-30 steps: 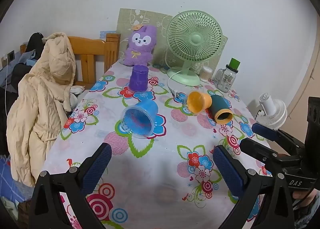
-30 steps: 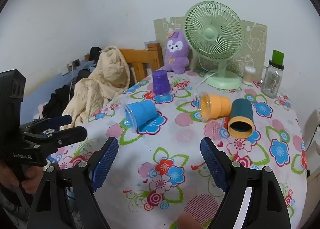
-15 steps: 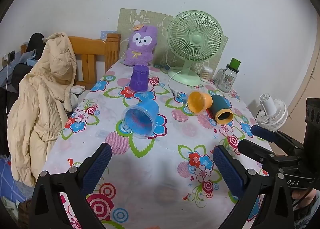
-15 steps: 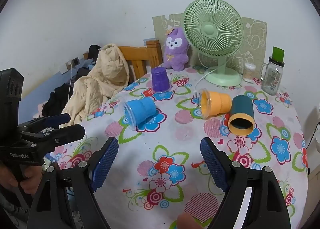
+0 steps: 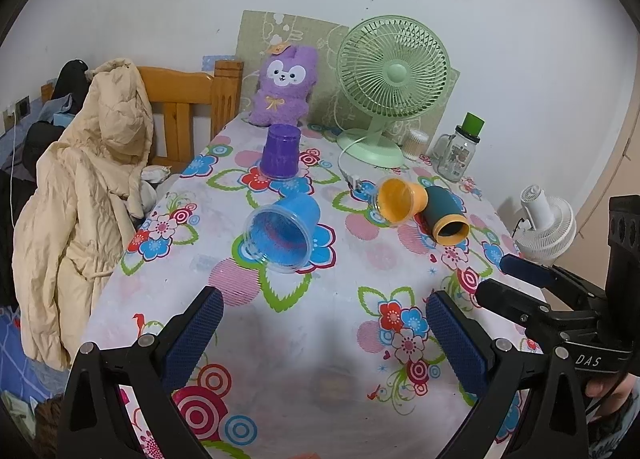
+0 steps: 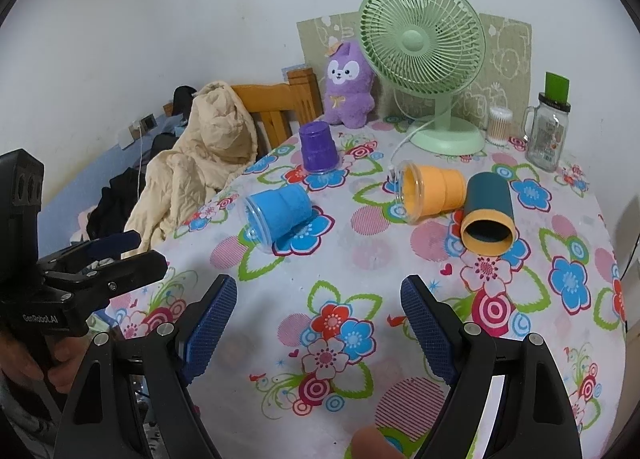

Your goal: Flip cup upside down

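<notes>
A blue cup (image 5: 284, 233) (image 6: 278, 215) lies on its side on the flowered tablecloth (image 5: 320, 339), mouth toward me. An orange cup (image 5: 400, 201) (image 6: 430, 191) and a dark teal cup with an orange rim (image 5: 446, 215) (image 6: 488, 215) lie on their sides further right. A purple cup (image 5: 280, 151) (image 6: 317, 147) stands upside down at the back. My left gripper (image 5: 324, 335) is open and empty, in front of the blue cup. My right gripper (image 6: 318, 323) is open and empty, short of the cups.
A green desk fan (image 5: 390, 79), a purple plush toy (image 5: 282, 87), a glass jar with a green lid (image 5: 458, 149) and a cotton swab jar (image 6: 498, 125) stand at the back. A chair with a beige coat (image 5: 84, 187) is at the table's left. A small white fan (image 5: 544, 219) stands off the right edge.
Both grippers have drifted slightly; the right wrist view has shifted a little closer to the table. No cup has moved.
</notes>
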`<state>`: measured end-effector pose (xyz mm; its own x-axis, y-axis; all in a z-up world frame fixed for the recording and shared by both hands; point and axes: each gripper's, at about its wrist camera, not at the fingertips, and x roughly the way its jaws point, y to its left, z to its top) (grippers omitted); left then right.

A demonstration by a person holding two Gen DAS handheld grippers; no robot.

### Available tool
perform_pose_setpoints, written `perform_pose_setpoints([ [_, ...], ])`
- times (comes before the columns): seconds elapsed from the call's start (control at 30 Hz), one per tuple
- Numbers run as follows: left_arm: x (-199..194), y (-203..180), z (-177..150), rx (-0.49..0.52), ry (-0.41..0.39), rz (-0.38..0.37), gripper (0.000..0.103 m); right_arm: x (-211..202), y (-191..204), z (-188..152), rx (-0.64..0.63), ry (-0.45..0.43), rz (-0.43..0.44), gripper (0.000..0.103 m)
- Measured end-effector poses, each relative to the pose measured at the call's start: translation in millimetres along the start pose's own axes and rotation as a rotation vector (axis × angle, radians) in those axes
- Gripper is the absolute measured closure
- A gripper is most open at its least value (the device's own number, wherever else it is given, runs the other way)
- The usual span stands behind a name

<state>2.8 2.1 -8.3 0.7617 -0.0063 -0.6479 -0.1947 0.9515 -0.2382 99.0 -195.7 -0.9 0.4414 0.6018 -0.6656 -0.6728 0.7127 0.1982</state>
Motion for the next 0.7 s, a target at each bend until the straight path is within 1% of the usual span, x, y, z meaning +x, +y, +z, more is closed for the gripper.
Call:
perform_pose_setpoints([
  [0.13,0,3,0,-0.005,0.004,-0.001,0.001,4,0,0,-0.002,0.009,-0.019,0.017],
  [0.33,1,6,0,-0.009,0.01,-0.004,0.001,8,0,0,0.002,0.02,-0.017,0.017],
  [0.47,4,8,0,-0.012,0.016,-0.003,0.001,14,1,0,-0.002,0.029,-0.041,0.017],
  [0.6,9,12,0,-0.018,0.028,-0.002,0.001,22,-1,0,0.026,0.046,-0.047,0.017],
  [0.7,16,17,-2,-0.025,0.044,-0.008,0.001,37,-1,1,0.075,0.092,-0.068,0.017],
])
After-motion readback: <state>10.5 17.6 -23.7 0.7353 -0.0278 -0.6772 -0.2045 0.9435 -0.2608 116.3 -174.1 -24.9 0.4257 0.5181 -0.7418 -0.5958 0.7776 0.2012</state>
